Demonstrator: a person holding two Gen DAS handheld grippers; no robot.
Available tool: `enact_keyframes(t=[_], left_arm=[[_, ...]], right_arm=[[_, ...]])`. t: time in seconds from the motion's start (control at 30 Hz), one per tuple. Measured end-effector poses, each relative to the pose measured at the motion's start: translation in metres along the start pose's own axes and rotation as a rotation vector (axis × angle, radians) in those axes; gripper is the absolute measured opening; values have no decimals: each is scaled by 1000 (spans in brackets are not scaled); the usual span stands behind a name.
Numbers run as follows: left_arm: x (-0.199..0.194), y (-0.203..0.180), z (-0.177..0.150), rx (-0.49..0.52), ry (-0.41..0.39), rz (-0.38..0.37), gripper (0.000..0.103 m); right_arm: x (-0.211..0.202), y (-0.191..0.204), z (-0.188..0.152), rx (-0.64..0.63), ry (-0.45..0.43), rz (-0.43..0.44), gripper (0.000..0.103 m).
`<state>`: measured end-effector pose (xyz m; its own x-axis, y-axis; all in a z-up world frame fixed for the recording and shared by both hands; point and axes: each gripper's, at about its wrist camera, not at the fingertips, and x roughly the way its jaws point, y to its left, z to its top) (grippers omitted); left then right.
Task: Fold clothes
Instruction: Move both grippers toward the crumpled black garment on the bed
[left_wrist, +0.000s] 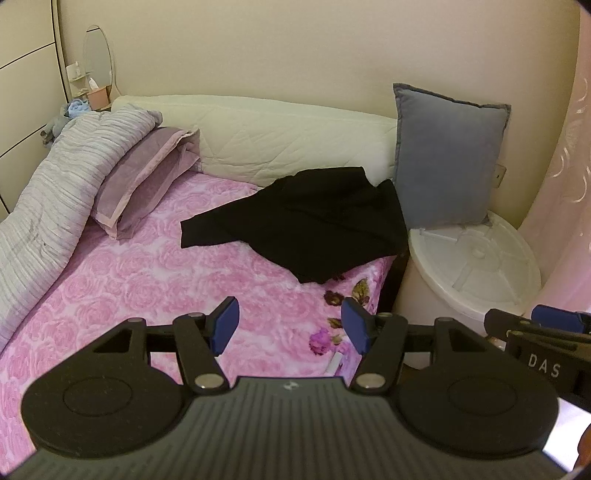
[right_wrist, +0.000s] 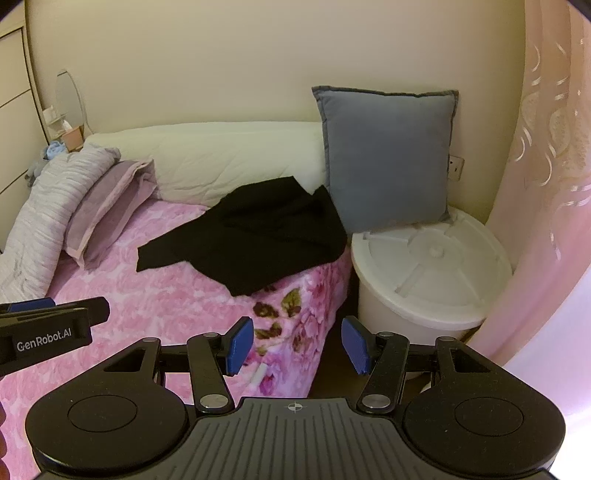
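Both my tongs hang above the near part of the bed, side by side, nothing in either. Left tongs: released, blue pads spread wide, pink floral cover visible between them. Right tongs: also released, pads apart, aimed at the bed's corner and the dark gap beside it.

The garment, black, lies crumpled on the bed's far right corner, well ahead of both tongs. One flat part runs out to the left over the cover; the bulk is bunched toward the headboard, its near edge draped just over the bed's side. It touches or nearly touches the grey cushion; I cannot tell which.

The cushion stands on a white round bin beside the bed. A lilac pillow and striped quilt lie along the left.
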<state>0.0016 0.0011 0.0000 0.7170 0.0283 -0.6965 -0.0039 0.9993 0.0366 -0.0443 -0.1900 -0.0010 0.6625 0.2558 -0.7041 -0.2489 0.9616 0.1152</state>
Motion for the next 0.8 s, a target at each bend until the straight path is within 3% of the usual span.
enact_keyframes(t=[0.8], left_arm=[[42,48,32,15,35,-70,58]], right_arm=[[39,51,33,19,11,-51,57]])
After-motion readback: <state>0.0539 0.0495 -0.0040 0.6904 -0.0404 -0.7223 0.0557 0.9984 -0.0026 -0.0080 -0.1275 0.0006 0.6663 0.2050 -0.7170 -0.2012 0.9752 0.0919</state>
